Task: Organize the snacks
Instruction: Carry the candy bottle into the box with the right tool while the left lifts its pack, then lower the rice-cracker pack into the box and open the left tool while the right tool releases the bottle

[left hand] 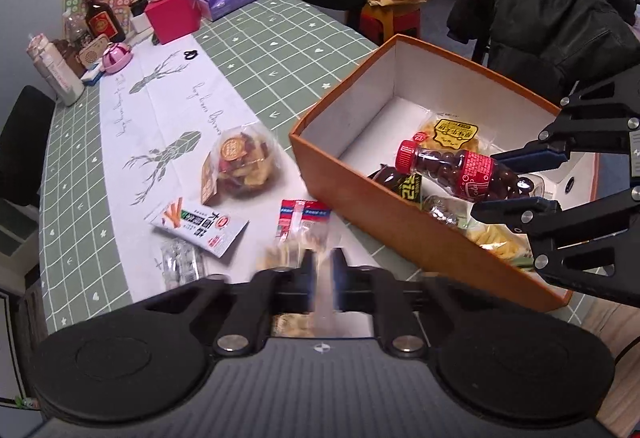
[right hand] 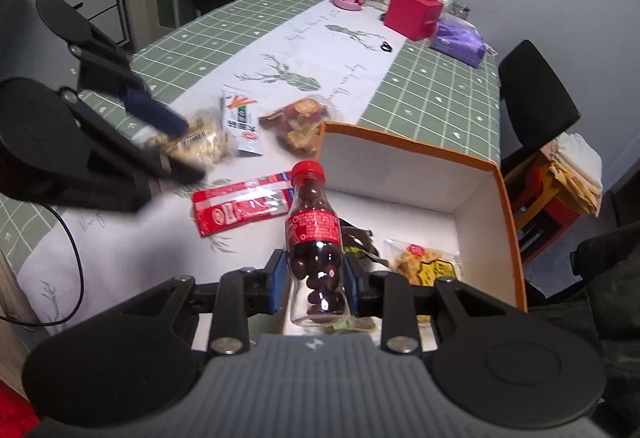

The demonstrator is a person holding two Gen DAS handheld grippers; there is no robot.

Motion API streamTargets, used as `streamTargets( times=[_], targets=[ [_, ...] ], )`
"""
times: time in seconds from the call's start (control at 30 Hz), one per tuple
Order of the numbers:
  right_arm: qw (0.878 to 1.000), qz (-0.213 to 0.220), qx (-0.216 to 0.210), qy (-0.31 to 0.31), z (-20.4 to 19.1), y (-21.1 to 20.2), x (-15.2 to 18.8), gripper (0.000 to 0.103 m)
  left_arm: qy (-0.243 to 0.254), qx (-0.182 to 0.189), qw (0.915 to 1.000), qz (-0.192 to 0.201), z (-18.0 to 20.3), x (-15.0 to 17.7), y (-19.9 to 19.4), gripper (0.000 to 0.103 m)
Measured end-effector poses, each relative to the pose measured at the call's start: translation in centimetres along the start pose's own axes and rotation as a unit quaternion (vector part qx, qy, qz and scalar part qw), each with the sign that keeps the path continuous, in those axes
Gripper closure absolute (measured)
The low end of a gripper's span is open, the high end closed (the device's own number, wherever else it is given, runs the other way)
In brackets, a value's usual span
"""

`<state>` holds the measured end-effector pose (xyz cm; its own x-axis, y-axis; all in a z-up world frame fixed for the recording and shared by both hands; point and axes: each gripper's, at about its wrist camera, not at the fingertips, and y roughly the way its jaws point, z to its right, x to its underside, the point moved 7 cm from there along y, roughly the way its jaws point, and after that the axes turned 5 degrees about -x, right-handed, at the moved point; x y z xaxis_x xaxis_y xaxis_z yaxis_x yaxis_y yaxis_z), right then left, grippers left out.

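Orange box [left hand: 352, 193] beside loose snack packets [left hand: 200, 228]

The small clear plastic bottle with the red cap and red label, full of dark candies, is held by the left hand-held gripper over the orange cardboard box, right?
Not quite: the right hand-held gripper holds the small clear plastic bottle with the red cap, as the right wrist view shows. It does hang over the orange cardboard box.

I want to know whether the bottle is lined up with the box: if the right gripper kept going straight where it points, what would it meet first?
Probably the orange box: the right gripper, shut on the candy bottle, points at its near wall or the snack packets inside. Depth is unclear.
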<state>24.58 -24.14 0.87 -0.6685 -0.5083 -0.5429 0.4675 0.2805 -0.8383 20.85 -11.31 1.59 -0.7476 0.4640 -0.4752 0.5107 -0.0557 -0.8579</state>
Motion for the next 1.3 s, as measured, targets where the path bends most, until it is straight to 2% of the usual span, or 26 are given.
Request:
streamTargets(
  times=[0.03,0.23,0.3,0.33,0.37,0.43,0.53,0.63,0.87,0.9,0.93,1.03,1.2,1.3],
  targets=[
    [1.000,-0.002,0.003,0.004,0.4,0.0,0.2,0.075,0.000,0.000,1.0000,-0.001,0.1,-0.2,0.2,0.087],
    [1.000,-0.008,0.011,0.022,2.4,0.3,1.2,0.075,0.024,0.001,0.9997,-0.002,1.2,-0.7,1.0,0.085],
    [1.000,-0.008,0.009,0.025,2.6,0.5,1.4,0.075,0.036,-0.002,0.9993,-0.011,1.2,-0.3,1.8,0.066],
    [1.000,-0.009,0.009,0.026,2.7,0.6,1.6,0.075,0.037,-0.005,0.9992,-0.012,1.0,0.0,2.1,0.047],
    [1.000,-0.011,0.010,0.026,2.8,0.8,1.8,0.075,0.040,-0.007,0.9991,-0.016,0.9,0.4,2.6,0.035],
    [0.999,-0.014,0.005,0.031,3.2,1.3,2.2,0.075,0.049,0.000,0.9985,-0.024,0.7,1.3,3.5,0.032],
    [0.998,-0.025,-0.006,0.063,4.2,2.3,2.9,0.075,0.053,0.010,0.9976,-0.044,0.4,2.8,4.9,0.023],
    [0.995,-0.038,-0.020,0.094,4.8,3.3,3.6,0.075,0.075,0.017,0.9956,-0.054,0.6,4.3,6.1,0.017],
    [0.993,-0.067,-0.024,0.098,4.7,5.6,5.1,0.075,0.103,0.025,0.9919,-0.070,1.1,7.1,9.0,0.012],
    [0.992,-0.069,-0.023,0.098,4.7,5.7,5.2,0.074,0.103,0.030,0.9921,-0.065,1.3,7.3,9.4,0.009],
    [0.992,-0.072,-0.025,0.100,4.8,6.0,5.3,0.074,0.102,0.031,0.9924,-0.062,1.4,7.4,9.6,0.000],
    [0.991,-0.078,-0.029,0.104,4.9,6.5,5.6,0.074,0.092,0.048,0.9933,-0.052,1.7,7.5,10.5,0.000],
    [0.991,-0.083,-0.031,0.102,4.9,7.1,5.7,0.074,0.073,0.036,0.9953,-0.053,1.0,7.6,11.9,0.000],
    [0.990,-0.087,-0.035,0.101,5.0,7.5,5.8,0.074,0.063,0.046,0.9952,-0.060,0.9,7.8,12.8,0.000]
  ],
)
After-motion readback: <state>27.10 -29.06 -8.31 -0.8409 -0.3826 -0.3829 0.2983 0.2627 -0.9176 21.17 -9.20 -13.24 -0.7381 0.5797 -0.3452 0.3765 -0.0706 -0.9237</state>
